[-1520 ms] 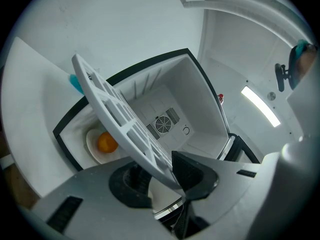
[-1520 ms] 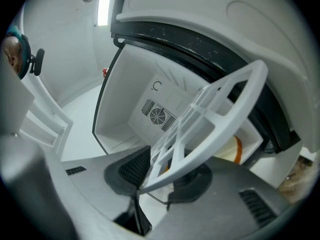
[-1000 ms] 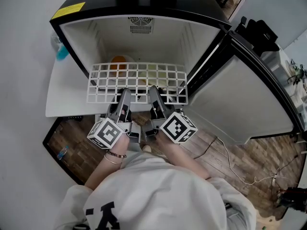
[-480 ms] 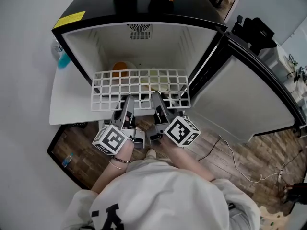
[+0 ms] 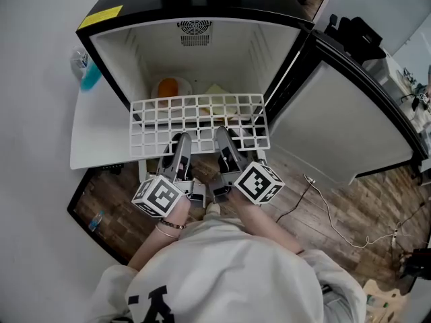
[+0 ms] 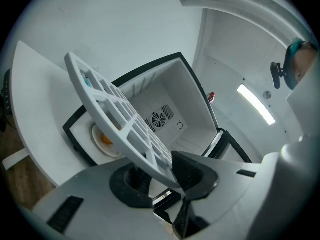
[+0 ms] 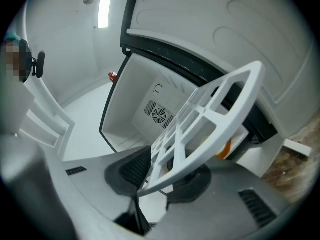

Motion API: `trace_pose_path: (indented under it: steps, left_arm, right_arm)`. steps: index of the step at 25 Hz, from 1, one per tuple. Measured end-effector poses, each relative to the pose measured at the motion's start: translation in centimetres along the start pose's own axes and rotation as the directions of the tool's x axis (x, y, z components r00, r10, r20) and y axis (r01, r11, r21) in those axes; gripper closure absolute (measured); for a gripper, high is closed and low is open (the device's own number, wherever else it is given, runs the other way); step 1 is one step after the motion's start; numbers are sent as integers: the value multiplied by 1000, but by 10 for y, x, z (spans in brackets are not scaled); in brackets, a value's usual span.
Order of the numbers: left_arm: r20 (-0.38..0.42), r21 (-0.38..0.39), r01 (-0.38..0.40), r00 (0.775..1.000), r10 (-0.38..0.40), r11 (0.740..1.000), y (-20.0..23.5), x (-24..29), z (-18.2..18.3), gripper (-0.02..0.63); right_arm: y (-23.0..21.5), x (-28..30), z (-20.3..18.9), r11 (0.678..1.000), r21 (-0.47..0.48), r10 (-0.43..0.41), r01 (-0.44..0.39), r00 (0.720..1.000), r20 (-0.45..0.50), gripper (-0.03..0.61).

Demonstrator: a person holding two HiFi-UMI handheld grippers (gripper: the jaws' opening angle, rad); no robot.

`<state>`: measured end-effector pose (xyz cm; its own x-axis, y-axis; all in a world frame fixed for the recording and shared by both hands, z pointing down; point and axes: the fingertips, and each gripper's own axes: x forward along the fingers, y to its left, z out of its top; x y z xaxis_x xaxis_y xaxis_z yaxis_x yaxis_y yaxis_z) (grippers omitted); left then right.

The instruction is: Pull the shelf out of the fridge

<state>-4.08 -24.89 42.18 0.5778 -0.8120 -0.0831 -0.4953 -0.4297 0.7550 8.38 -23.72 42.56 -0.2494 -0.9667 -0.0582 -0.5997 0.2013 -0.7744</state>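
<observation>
White cloth of the person's top fills the bottom of the head view, above a wooden floor with a thin cable trailing over it. Just ahead, the left gripper and the right gripper are side by side, both pointing level at the fridge. Each has its fingers clamped on the front bar of the shelf, one pad on each face. The right gripper's fingers have just been closing on that bar. The shelf, a white plastic grid, is held flat and sits mostly out in front of the opening, with its back edge about at the fridge's mouth. The door stands swung wide to the right. Deeper inside, on the bottom of the fridge, a plate carries something orange. A round fan grille is set in the back wall.
</observation>
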Motion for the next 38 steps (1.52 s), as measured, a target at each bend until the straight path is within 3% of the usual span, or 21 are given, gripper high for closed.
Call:
trace_pose_path:
  steps: [9,16,28,38]
  left_arm:
    - [10,5,-9,1000,9,1000,0,-27,0,502]
    - [19,24,26,999,-27,999,-21,-52,2,502]
    - [2,45,10,1000,-10,999,-37,-125,1,502]
    - [88,63,-26,996,20,998,-58,-176,-1,502]
  right_arm:
    - [10,-16,-16,1000,7,-2,2,1000,-9,459]
    - [31,-42,-16,1000,-10,17,-17,1000,22,459]
    - [65,-97,-52,999,27,17,-17,1000,22,459]
    - [90,-133,-65,995,18,98,-97,995,-28,459]
